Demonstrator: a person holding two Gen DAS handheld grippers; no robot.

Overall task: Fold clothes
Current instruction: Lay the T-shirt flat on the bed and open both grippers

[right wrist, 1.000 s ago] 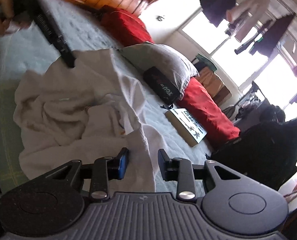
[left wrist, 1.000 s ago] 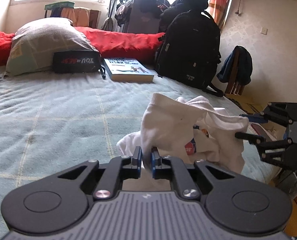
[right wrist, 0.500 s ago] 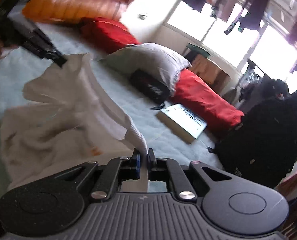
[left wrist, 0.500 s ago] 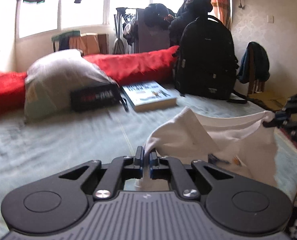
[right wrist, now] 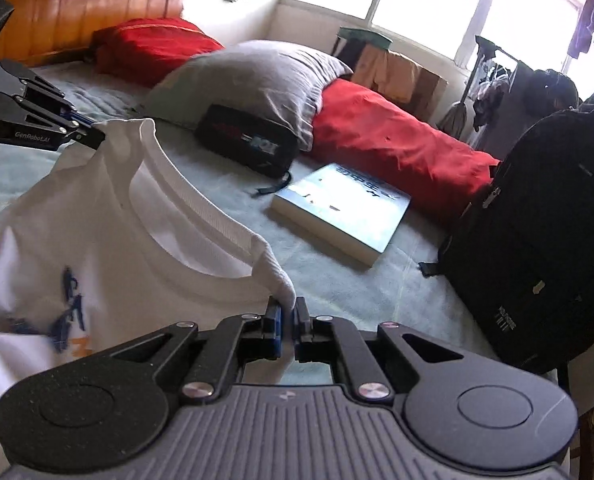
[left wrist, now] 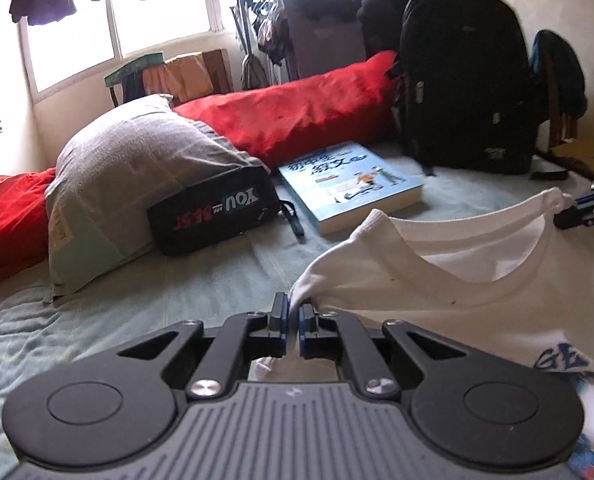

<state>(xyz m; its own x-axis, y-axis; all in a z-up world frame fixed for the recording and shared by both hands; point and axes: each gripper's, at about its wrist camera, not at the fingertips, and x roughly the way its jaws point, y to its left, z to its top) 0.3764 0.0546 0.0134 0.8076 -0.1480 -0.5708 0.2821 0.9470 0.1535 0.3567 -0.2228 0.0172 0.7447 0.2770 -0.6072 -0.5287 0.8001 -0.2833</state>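
soft white cotton shirt [left wrist: 477, 304] (ribbed collar), matt.

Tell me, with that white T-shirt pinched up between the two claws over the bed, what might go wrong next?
1. The left gripper and right gripper each pinch only a small bit of the white cotton T-shirt near its neckline, so the cloth could slip out.
2. The blue paperback book and the black zip pouch with lettering lie close behind on the pale green bedspread; laid forward, the shirt may land on them.
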